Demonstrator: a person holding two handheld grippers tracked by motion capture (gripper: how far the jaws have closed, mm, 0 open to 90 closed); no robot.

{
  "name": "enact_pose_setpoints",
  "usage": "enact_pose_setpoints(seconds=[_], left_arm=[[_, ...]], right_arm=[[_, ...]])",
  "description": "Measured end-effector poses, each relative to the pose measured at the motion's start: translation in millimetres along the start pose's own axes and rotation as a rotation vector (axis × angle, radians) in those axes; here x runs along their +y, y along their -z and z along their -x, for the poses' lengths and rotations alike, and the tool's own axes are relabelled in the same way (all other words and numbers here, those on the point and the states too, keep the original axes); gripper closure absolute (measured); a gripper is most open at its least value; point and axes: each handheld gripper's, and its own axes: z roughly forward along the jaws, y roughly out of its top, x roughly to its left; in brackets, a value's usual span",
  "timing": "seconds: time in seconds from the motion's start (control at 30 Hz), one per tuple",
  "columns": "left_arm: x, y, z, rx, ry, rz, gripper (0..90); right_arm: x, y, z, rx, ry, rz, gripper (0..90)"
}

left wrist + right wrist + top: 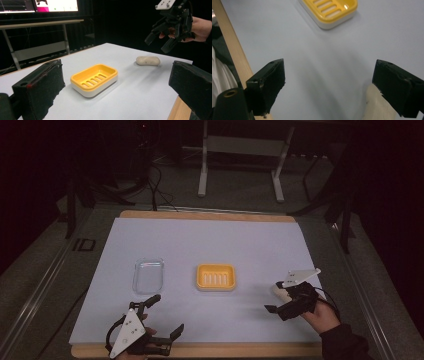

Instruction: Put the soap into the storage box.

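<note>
A yellow soap dish (216, 277) with a slotted tray sits on the white mat (210, 240) near the middle. A cream bar of soap (281, 292) lies to its right. My right gripper (273, 297) hovers just above the soap, open and apart from it. In the left gripper view the soap (148, 60) lies flat beyond the dish (94, 79), with the right gripper (160, 41) in a hand above it. In the right gripper view the soap (374, 106) shows below one jaw, with the dish (332, 10) ahead. My left gripper (165, 316) rests open at the front left, holding nothing.
A clear plastic lid or tray (148, 275) lies left of the dish. The mat covers a wooden board whose front edge (225, 350) runs along the near side. A metal stand (240, 150) and cables are on the floor beyond the table.
</note>
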Motion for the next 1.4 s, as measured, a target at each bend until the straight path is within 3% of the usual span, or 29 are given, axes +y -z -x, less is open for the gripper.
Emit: enact_pose_setpoints(seconds=[0.3, 0.6, 0.7, 1.23, 1.4], left_arm=[[0.1, -0.3, -0.5, -0.005, 0.004, -0.002, 0.0], [-0.2, -1.3, -0.5, -0.011, 0.007, -0.006, 0.0], [-0.2, -1.1, -0.5, -0.011, 0.007, -0.006, 0.0], [-0.2, -0.9, -0.7, -0.006, 0.008, -0.006, 0.0], [-0.1, -0.8, -0.2, -0.004, 0.003, -0.004, 0.0]], right_arm=[[1.8, -8.2, 0.3, 0.032, -0.013, -0.173, 11.1], [8.1, -15.7, -0.4, 0.039, 0.033, -0.346, 12.6], [10.6, -16.6, 0.0, 0.031, 0.039, -0.37, 13.1], [7.8, -27.0, -1.4, 0.1, 0.05, -0.599, 13.1], [5.0, -27.4, -1.8, 0.093, 0.05, -0.658, 13.6]])
